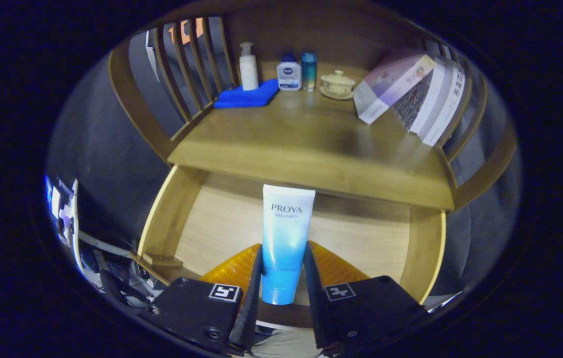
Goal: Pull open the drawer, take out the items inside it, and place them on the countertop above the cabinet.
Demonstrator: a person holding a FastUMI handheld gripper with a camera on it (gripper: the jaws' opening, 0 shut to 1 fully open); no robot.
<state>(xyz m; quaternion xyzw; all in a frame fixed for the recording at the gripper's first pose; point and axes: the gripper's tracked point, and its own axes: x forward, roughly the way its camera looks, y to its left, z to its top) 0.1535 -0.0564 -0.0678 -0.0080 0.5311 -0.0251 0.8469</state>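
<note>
Drawer [172,219] of pale wood stands pulled open beneath the wooden worktop [311,149] of the cabinet, and its bare floor shows around a white-and-blue tube [285,243]. This tube is the landmark for everything else. It stands upright over the drawer, white crimped end up and blue cap end down, and the claw [283,268] is clamped on its lower half, with one finger pressing each side. Directly beyond the tube, the front edge of the worktop runs across, above the drawer. Farther beyond the tube and off to its left, at the back of the worktop, a folded blue cloth [246,97] lies flat with a white pump bottle [248,67] standing on it. Straight beyond the tube at the back stand a white bottle with a blue cap [289,73] and, touching or just beside it, a slim teal bottle [309,69]; next to those sits a cream lidded cup on a saucer [337,84]. Beyond the tube and to its right, several books [411,94] lean together against the slatted side rail [465,124] of the worktop.
</note>
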